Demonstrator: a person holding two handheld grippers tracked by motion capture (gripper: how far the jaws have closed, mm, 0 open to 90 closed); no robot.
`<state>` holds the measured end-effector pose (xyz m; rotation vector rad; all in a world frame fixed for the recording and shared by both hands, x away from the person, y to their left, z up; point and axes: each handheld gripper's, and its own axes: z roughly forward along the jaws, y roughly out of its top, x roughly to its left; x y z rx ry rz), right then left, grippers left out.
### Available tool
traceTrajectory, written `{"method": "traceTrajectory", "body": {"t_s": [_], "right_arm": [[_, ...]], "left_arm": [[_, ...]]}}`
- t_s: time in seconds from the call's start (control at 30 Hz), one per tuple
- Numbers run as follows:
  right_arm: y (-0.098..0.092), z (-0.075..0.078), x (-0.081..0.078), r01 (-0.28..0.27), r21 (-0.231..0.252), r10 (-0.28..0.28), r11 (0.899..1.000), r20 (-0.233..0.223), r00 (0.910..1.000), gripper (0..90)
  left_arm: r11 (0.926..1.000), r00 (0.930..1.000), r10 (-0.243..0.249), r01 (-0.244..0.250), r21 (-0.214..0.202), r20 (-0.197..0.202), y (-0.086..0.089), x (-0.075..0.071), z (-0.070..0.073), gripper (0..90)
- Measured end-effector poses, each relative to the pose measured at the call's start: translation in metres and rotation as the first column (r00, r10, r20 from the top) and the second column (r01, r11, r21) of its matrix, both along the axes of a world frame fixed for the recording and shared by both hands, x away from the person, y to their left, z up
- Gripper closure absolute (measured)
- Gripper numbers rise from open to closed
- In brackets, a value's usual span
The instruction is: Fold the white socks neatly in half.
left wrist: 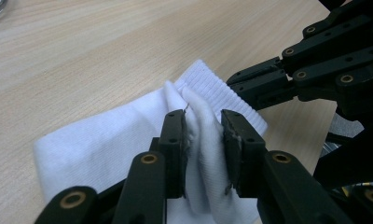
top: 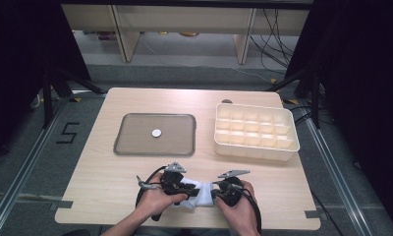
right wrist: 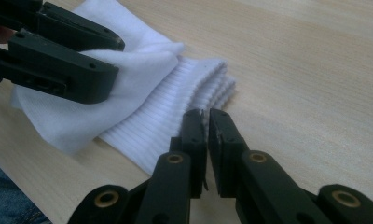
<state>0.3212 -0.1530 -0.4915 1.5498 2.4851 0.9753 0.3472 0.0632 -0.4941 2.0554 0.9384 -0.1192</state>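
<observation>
— Two grippers from the high view: left gripper (top: 185,188) and right gripper (top: 215,191) meet over one white sock (top: 197,195) at the table's (top: 96,187) near edge. Beyond lie one tray (top: 135,142) bearing one white disc (top: 156,132) and one compartment box (top: 256,147).

— Left gripper view?

— Jaws parted, a sock fold (left wrist: 203,140) between them, unpinched.

— Right gripper view?

— Jaws nearly closed at the ribbed cuff (right wrist: 175,116), a slit between them, empty.
</observation>
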Motion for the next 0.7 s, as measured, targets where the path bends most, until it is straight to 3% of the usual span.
{"method": "traceTrajectory", "body": {"t_s": [0.33,0.53,0.7], "right_arm": [[-0.002,0.000,0.000,0.013,-0.013,-0.013,1.000,0.005,0.9999,84.5],[-0.003,-0.001,0.000,0.001,0.015,-0.001,1.000,-0.003,1.0000,84.4],[-0.003,-0.002,0.000,0.016,0.003,-0.016,1.000,0.000,0.9999,84.3]], "left_arm": [[0.9987,0.9996,0.011,-0.010,-0.049,0.026,-0.001,-0.001,0.006,60.5],[0.9967,0.9993,0.010,-0.007,-0.081,0.037,0.000,-0.004,0.012,61.0],[0.9977,0.9965,-0.002,0.007,-0.067,0.084,0.005,-0.008,0.020,66.4]]}}
